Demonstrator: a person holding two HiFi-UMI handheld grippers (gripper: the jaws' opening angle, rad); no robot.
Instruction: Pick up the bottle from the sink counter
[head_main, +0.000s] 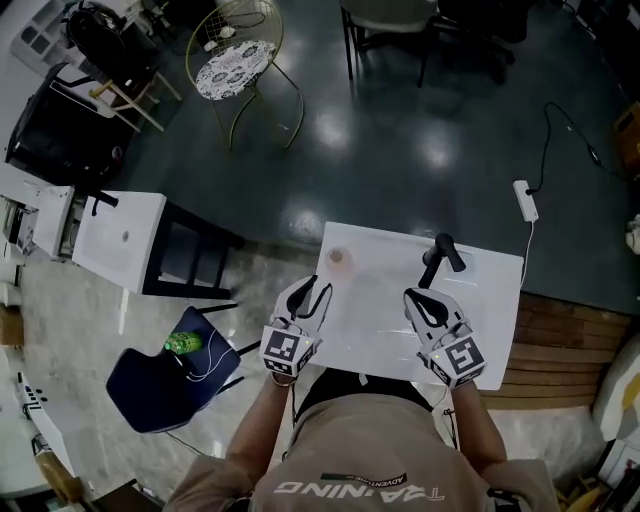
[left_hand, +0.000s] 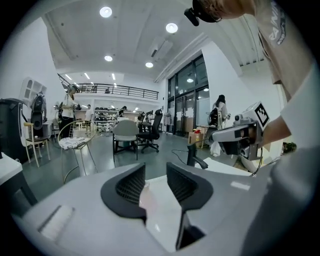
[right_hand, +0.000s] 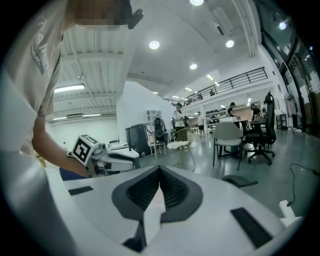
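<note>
A white sink counter (head_main: 480, 300) with a black faucet (head_main: 440, 255) and a round drain (head_main: 337, 257) lies right in front of me. No bottle shows on it. A green bottle-like thing (head_main: 183, 343) lies on a dark blue chair (head_main: 150, 390) to the counter's left. My left gripper (head_main: 318, 287) hovers over the counter's left part, its jaws (left_hand: 156, 170) parted with nothing between them. My right gripper (head_main: 412, 295) is over the middle, just short of the faucet, and its jaws (right_hand: 160, 172) meet at the tips with nothing in them.
A white side table (head_main: 120, 240) stands to the left, past the blue chair. Farther off on the dark floor are a gold wire chair (head_main: 235, 60) and a white power strip (head_main: 525, 200) with its cable. Wooden boards (head_main: 560, 350) border the counter's right.
</note>
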